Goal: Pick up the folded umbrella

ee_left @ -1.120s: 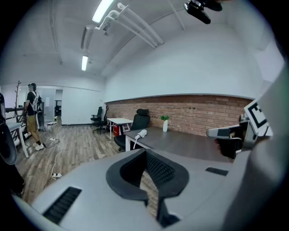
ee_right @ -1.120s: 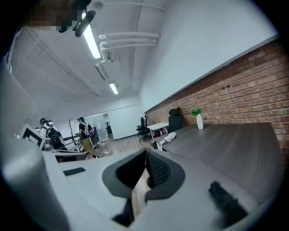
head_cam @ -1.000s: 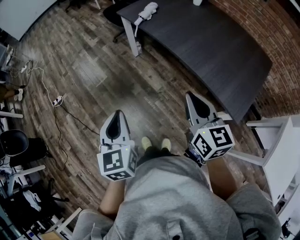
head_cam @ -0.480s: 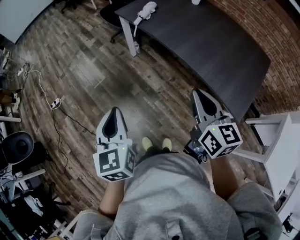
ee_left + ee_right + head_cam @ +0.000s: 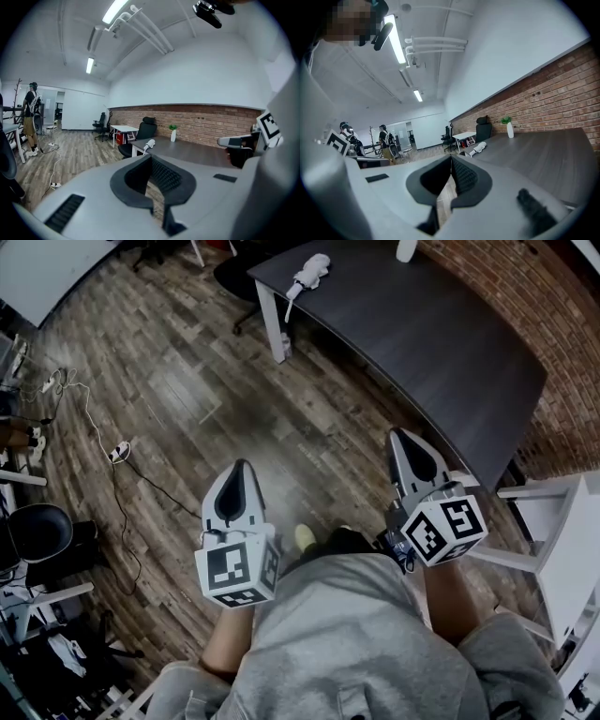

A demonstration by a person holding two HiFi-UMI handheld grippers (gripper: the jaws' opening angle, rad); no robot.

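The left hand-held gripper (image 5: 237, 476) had its jaws pressed together on nothing. The right hand-held gripper (image 5: 407, 444) was likewise closed and empty. Both were held in front of the person's body, above the wooden floor (image 5: 234, 399), the right one near the close edge of the dark bench (image 5: 441, 343). The folded umbrella (image 5: 309, 271), a pale bundle, lay at the bench's far corner, well apart from both. This looked like the approach step. The next move called for stepping closer, spreading one pair of jaws and lining them across the bundle. Counted: two hand-held grippers, one umbrella, one bench, one white vase (image 5: 509, 127).
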